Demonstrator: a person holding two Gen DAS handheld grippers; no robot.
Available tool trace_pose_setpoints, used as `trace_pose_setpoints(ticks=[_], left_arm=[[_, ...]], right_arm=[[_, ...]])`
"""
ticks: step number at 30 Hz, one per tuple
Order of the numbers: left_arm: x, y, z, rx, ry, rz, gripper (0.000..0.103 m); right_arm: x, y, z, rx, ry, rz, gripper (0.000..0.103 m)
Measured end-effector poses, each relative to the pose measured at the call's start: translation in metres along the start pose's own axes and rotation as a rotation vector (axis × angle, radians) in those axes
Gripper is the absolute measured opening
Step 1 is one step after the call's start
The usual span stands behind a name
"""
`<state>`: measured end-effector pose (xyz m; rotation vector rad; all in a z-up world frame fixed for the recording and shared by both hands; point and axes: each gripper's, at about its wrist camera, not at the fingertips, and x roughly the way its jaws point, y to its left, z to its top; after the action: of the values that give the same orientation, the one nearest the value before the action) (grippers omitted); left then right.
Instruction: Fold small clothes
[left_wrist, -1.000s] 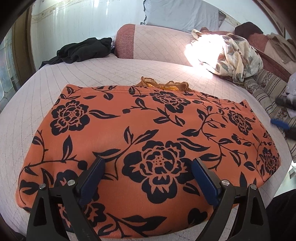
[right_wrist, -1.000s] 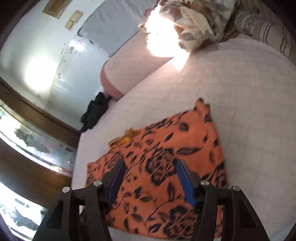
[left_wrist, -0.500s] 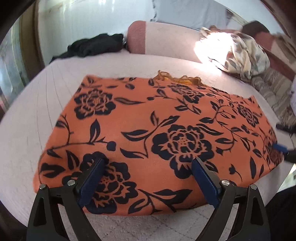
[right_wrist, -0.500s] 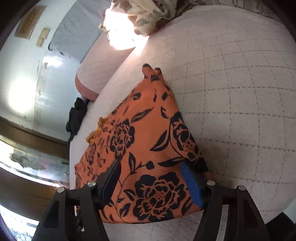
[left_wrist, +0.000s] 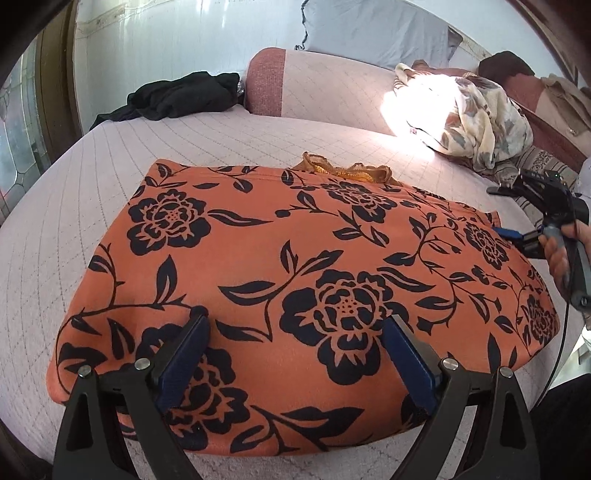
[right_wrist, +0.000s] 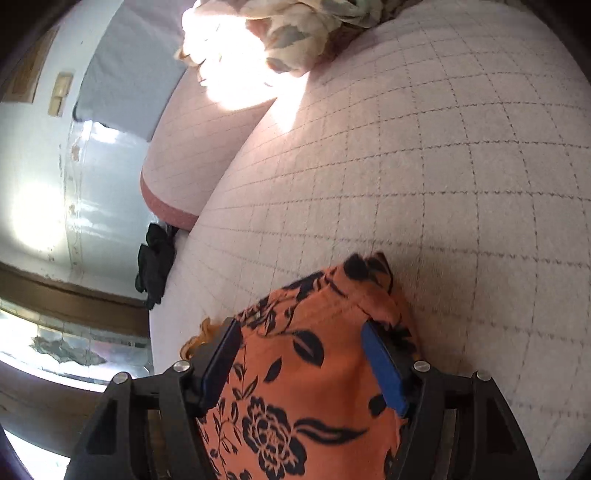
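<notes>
Jaws of the left gripper (left_wrist: 295, 354) stand wide apart, blue pads poised over the near hem of the orange garment with black flower print (left_wrist: 295, 266), nothing pinched. Right gripper (right_wrist: 303, 354) jaws likewise apart after just opening a little; the garment's far corner lies between the pads, unpressed. Garment spread flat on the pale quilted bed cover (left_wrist: 92, 206), an orange lace trim (left_wrist: 347, 170) peeking past its far edge. Person's hand (left_wrist: 561, 254) holds the right gripper at the garment's right edge. Crumpled black cloth (left_wrist: 184, 96) and a floral cream bundle (left_wrist: 476, 118) lie well beyond.
</notes>
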<state>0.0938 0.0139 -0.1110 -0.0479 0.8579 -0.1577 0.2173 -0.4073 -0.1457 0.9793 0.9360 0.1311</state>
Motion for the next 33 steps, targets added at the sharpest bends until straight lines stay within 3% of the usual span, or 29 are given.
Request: trace_pose_setpoints(ticks=[4,8,13,18,20,22,24,27,31,33], left_arm=[[0.004,-0.002,0.003,0.003,-0.002,-0.001,0.094],[-0.003,0.005,0.005,-0.026,-0.011,-0.027,0.094],[-0.041,0.036,0.014,-0.126,-0.113,-0.044,0.094],[-0.071,0.089,0.006,-0.338,-0.085,-0.137,0.094],[-0.077,0.097,-0.005,-0.36,-0.078,-0.146,0.094],[-0.061,0.103,-0.015,-0.348,0.013,-0.064,0.094],[-0.03,0.112,-0.027,-0.364,0.19,0.042,0.09],[-0.048,0.112,-0.021,-0.374,0.099,0.081,0.09],[-0.074,0.094,0.004,-0.29,-0.045,0.101,0.091],[-0.074,0.083,0.015,-0.253,-0.081,0.069,0.091]], right_arm=[[-0.001,0.004,0.008,0.013,-0.013,0.011,0.072],[-0.021,0.025,-0.019,-0.033,-0.033,0.019,0.072],[-0.041,0.065,-0.112,-0.197,0.064,0.063,0.072],[-0.045,0.075,-0.184,-0.316,0.13,0.031,0.072],[-0.043,0.067,-0.194,-0.33,0.133,0.014,0.072],[-0.034,0.053,-0.194,-0.308,0.147,-0.011,0.072],[-0.031,0.038,-0.192,-0.245,0.148,0.014,0.072],[-0.033,0.036,-0.187,-0.221,0.145,0.03,0.072],[-0.034,0.031,-0.184,-0.215,0.143,0.053,0.072],[-0.032,0.033,-0.185,-0.215,0.141,0.065,0.072]])
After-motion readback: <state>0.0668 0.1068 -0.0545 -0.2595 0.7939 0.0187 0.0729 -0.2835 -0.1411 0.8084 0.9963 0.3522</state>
